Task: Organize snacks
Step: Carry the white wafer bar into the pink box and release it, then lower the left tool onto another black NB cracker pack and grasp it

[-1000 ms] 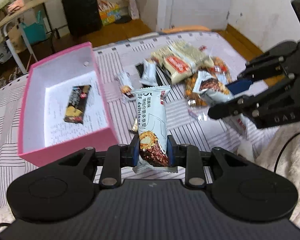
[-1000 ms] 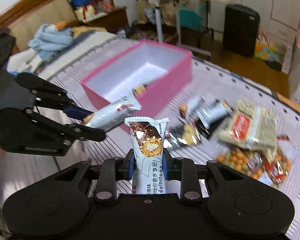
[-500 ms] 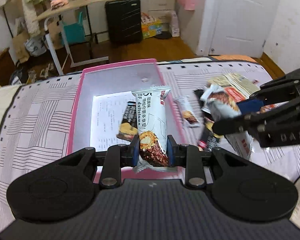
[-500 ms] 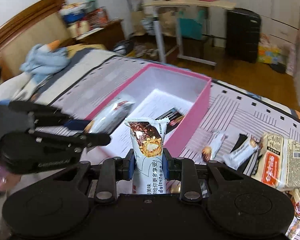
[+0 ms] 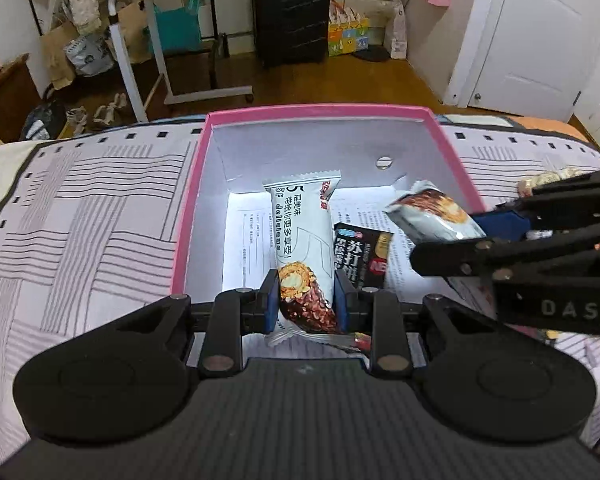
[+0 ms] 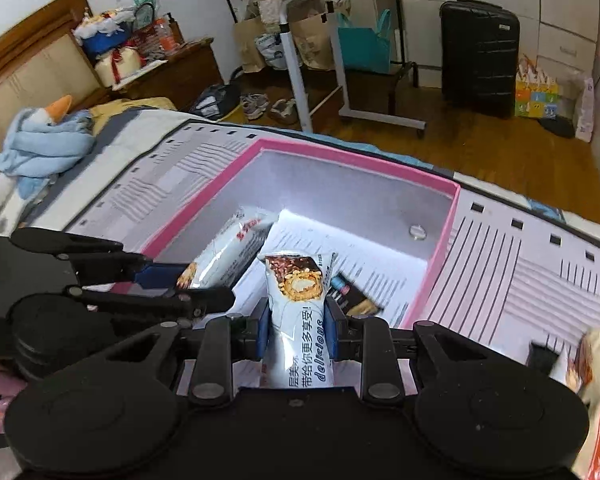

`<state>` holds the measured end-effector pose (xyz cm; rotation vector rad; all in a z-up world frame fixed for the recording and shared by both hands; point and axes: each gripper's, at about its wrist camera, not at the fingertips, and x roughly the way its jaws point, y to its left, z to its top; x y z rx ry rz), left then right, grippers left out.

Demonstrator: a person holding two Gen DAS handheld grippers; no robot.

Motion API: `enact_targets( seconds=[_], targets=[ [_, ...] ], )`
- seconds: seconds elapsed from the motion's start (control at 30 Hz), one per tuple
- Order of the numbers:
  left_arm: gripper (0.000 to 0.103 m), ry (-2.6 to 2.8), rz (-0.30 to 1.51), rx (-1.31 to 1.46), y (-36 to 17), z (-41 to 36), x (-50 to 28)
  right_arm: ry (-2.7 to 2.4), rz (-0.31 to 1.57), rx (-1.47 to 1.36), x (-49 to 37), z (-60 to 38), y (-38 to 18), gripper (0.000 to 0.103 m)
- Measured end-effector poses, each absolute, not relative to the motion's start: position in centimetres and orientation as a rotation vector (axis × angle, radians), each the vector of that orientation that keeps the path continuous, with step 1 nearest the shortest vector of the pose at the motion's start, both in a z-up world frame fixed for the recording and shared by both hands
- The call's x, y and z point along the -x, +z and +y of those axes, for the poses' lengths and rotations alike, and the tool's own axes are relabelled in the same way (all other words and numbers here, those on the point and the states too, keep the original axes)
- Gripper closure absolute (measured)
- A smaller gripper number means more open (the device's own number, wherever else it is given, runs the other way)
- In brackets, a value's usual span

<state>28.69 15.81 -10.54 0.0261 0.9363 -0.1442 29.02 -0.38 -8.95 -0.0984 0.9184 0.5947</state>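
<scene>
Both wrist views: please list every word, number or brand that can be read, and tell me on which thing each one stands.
"5", "delicious" and "带给你更多享受!": on the white snack bar clamped in the left gripper.
"delicious" and "带给你更多享受!": on the white snack bar clamped in the right gripper.
"苏打饼" and "NEW": on the black packet in the pink box.
"DAS": on the right gripper's body, seen from the left wrist.
Printed sheet lining the box: too small to read.

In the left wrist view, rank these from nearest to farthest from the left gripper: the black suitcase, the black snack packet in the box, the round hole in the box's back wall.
From the left gripper:
1. Black snack packet, lying on the pink cardboard box's floor, just right of the gripper.
2. Round hole in the box's back wall, ahead and right.
3. Black hard-shell suitcase, standing on the wooden floor across the room.
</scene>
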Motion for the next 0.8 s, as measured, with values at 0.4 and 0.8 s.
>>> enact_targets(
  seconds=[0.4,0.8],
  targets=[
    [0.072,-0.127,0.965,-0.070,-13.5,15.6,-29.8,0.582,0.860,0.217,-30.3,2.2,-10.8,0.051],
    [0.054,-0.179,0.822,0.003,-9.2,15.2,-24.9,0.544,0.844,0.076,-26.3,-5.7,-3.5,0.043]
  ],
)
